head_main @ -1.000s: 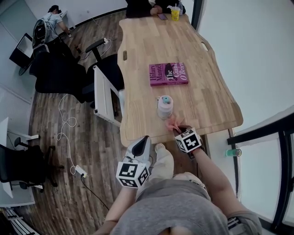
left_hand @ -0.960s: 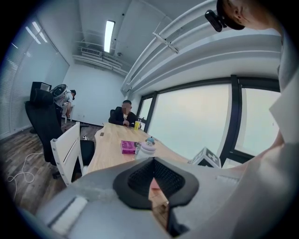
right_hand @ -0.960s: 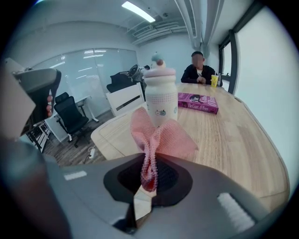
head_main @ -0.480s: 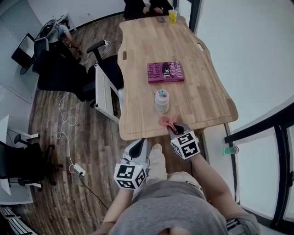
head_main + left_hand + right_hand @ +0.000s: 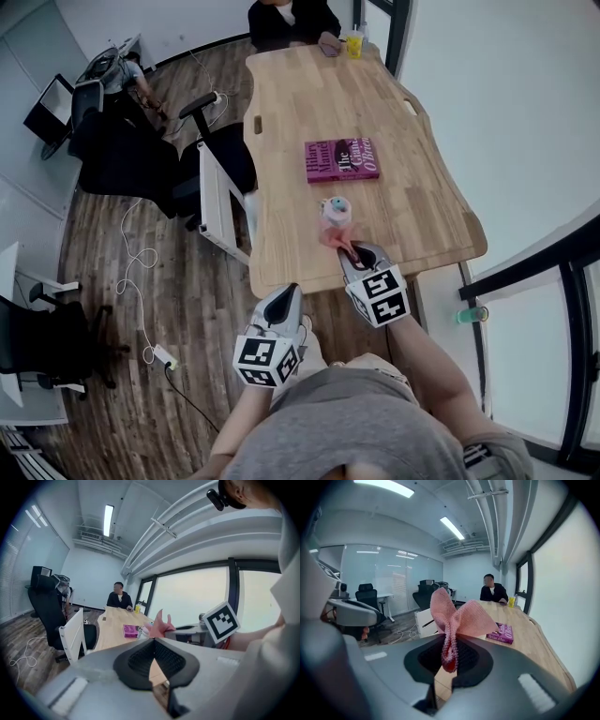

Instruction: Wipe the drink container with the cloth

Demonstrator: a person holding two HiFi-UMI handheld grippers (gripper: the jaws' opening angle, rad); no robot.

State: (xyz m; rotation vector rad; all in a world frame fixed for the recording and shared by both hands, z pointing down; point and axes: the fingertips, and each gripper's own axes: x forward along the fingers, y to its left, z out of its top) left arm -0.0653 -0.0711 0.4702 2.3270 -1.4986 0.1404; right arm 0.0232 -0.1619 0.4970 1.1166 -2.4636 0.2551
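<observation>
My right gripper (image 5: 349, 251) pinched the soft cloth (image 5: 454, 615) by its bunched middle (left gripper (image 5: 294, 287) closed, empty), near a container (image 5: 337, 210) I judged light and tippable.

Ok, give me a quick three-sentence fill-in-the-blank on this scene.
The right gripper is shut on a ____ cloth. The left gripper has its jaws together and holds ____. On the table, the drink container stands between the cloth and the ____.
Missing words: pink; nothing; book.
</observation>
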